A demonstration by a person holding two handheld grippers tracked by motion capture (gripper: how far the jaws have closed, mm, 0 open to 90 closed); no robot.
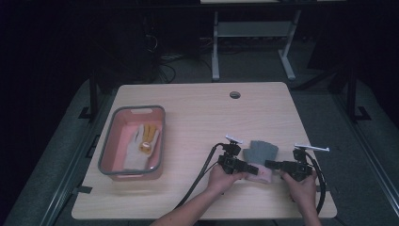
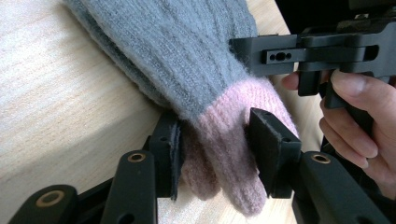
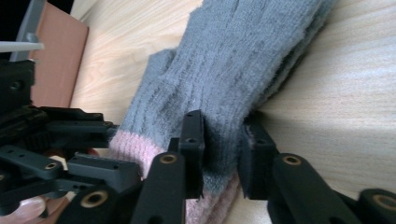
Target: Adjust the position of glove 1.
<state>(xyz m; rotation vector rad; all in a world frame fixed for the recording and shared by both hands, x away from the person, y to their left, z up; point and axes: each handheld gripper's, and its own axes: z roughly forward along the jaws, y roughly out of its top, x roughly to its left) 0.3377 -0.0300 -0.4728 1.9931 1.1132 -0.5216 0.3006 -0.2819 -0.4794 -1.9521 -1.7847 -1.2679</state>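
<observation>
Grey knitted glove with a pink cuff (image 1: 261, 157) lies flat on the light wooden table (image 1: 197, 117), near its front edge, between both hands; left gripper (image 2: 212, 149) clamped on the pink cuff, pads pressing the knit from either side; right gripper (image 3: 222, 149) pinching the grey edge just above the cuff; pink plastic tub with a grey rim (image 1: 109, 155) stands well apart at the left, holding a white and yellow glove (image 1: 141, 141).

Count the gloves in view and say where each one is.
2: a grey-and-pink glove on the table, gripped by both tongs; a white-and-yellow glove in the pink bin. More may lie stacked.
</observation>
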